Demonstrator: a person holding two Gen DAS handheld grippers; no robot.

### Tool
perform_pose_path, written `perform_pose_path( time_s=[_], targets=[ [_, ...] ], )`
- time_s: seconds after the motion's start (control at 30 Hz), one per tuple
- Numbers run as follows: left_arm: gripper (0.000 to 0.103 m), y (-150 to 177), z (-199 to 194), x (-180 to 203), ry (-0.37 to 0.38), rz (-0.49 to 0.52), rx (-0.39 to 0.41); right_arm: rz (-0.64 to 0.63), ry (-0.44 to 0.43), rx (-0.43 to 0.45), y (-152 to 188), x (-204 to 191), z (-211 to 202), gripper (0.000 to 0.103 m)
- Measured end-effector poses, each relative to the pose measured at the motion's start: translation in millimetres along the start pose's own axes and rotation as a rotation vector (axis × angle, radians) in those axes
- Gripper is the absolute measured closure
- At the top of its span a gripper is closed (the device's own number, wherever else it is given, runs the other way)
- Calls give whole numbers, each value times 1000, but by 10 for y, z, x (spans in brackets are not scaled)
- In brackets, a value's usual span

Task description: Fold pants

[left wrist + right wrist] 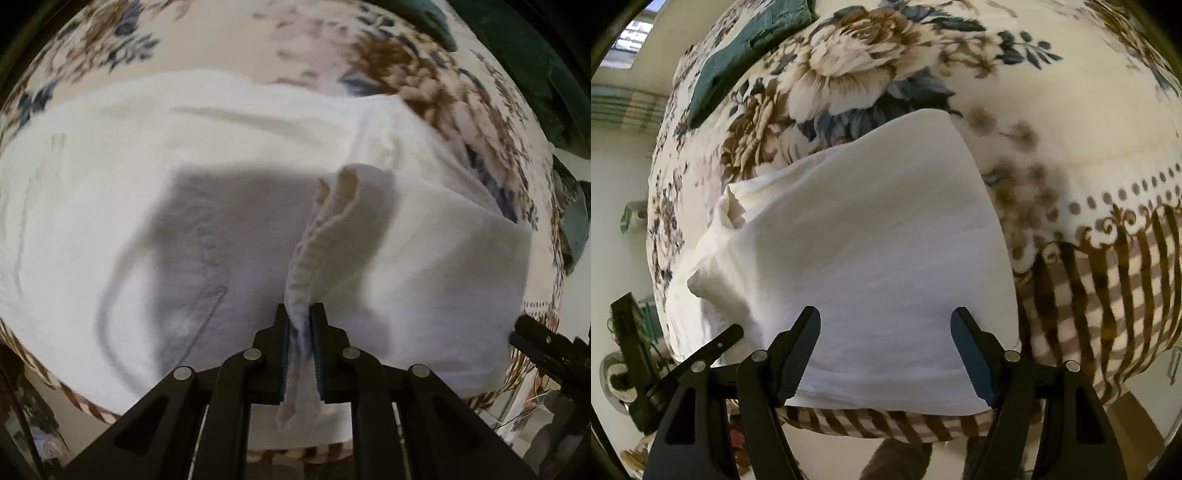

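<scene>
Pants (147, 177): white, soft, light, limp; spread on the floral bed (1052, 110). Left gripper (300, 314) fingers clamped on a bunched hem at 6 o'clock. Right gripper (885, 325) fingers apart, empty, over the folded part. Best hold, I judge: thick seam or hem edges; expect sagging.

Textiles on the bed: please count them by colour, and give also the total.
White cotton pants, pinched by the left gripper: 1
Dark green folded cloth: 1
Cream floral blanket with brown striped border: 1
Total: 3
The right gripper is open above the pants.
</scene>
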State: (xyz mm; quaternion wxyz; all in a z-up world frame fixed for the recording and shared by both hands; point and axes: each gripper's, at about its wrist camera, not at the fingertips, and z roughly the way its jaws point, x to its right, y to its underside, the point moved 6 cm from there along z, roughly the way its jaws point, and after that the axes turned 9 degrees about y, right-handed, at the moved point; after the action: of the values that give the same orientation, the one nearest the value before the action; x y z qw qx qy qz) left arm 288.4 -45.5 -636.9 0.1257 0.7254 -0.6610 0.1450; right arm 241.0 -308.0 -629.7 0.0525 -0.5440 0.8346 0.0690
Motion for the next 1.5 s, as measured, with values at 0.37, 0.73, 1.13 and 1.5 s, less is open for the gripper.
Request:
perform_pose_path(
  time_s=[0.37,0.73,1.13,1.5],
  targets=[
    [69,16,-442,-224,0,-81,96,-374,388,-107,331,-200,418,28],
    [15,342,-922,-1109,82,-369,284,-323,206,-41,220,-654,106,28],
    [16,369,-814,-2742,397,-934,567,-231,119,-77,255,-1216,414,28],
    [25,42,-718,-2873,429,-905,650,-207,134,-102,339,-1285,613,28]
  ],
)
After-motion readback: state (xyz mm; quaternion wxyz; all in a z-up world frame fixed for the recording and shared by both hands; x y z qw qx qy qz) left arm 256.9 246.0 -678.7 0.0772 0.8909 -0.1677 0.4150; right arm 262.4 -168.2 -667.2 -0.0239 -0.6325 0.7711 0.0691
